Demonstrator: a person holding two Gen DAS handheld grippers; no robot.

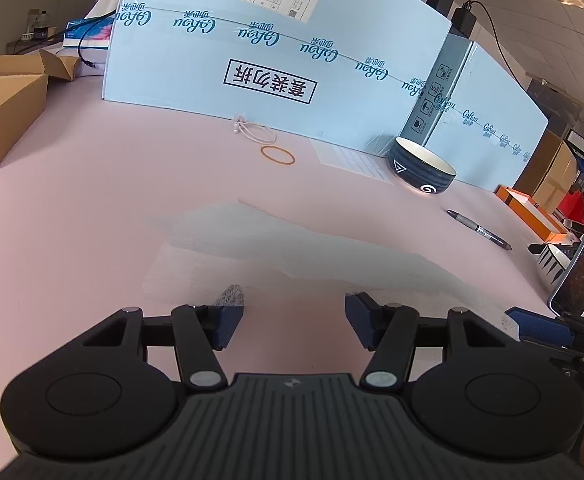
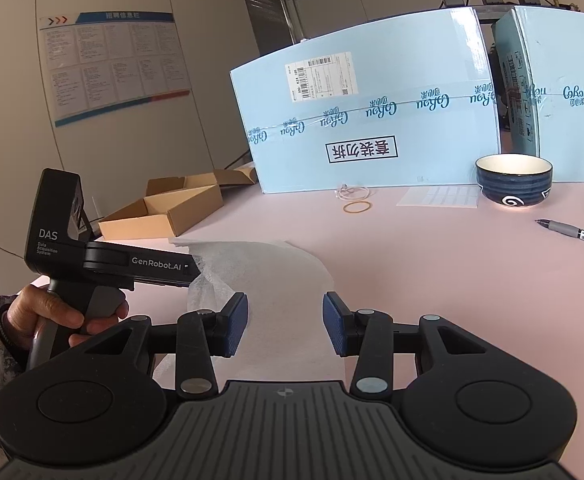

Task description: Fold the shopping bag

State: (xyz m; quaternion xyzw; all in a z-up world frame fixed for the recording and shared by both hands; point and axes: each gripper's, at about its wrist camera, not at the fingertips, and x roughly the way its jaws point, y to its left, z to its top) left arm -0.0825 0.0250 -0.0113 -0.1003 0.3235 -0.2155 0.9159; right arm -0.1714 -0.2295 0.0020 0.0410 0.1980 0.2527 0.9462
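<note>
The shopping bag is thin, pale non-woven fabric lying mostly flat on the pink table. My left gripper hangs open just over the bag's near edge, and a bit of fabric rests against its left pad. In the right wrist view the bag runs away from my open right gripper, whose jaws straddle its near end. The bag's left edge stands up crumpled there. It hides the tips of the left gripper, whose black housing a hand holds.
Two light blue cartons wall off the back of the table. A dark blue bowl, a pen, a rubber band and a sheet of labels lie near them. Open cardboard boxes sit left, an orange box and a phone right.
</note>
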